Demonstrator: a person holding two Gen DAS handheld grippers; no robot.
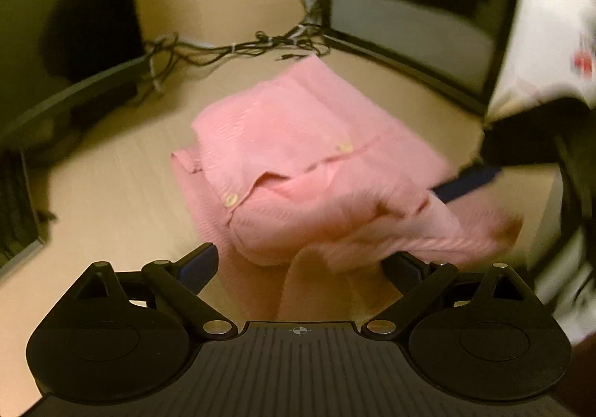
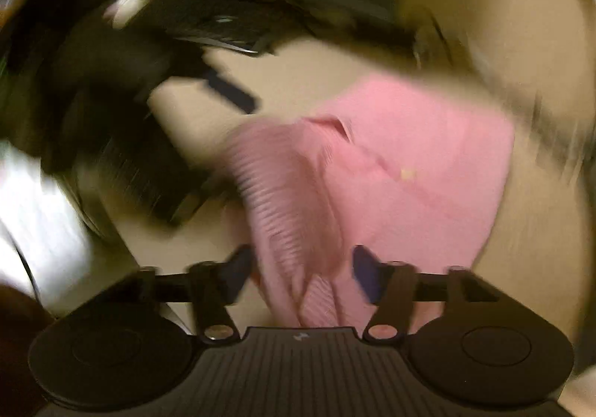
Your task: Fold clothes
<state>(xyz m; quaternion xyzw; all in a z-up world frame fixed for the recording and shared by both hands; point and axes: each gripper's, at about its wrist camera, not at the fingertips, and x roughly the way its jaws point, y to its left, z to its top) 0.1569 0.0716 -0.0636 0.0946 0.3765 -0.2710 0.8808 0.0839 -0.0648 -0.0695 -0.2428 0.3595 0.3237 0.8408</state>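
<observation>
1. Left wrist view: the pink shirt (image 1: 298, 164) lies on the pale table (image 1: 111, 216), already doubled into a thick bundle with its buttoned placket uppermost. The left gripper (image 1: 301, 264) stands wide open; its left finger is over bare table, and the near hem drapes over its right finger, but nothing is pinched. The right gripper (image 1: 465, 180) reaches in from the right edge, its blue finger against the shirt's side.

2. Right wrist view, heavily blurred: the right gripper (image 2: 301, 268) stands with its fingers spread, a hanging pink fold of the shirt (image 2: 409, 164) between them; whether they hold it, I cannot tell. The left gripper (image 2: 231, 93) shows at upper left.

3. Step, as I judge it: a late fold or a tidying of the bundle. The loose near edge and the sagging right corner want tucking flat.

4. Axis: in the left view the placket, and the bundle's long side, run from near left to far right.
</observation>
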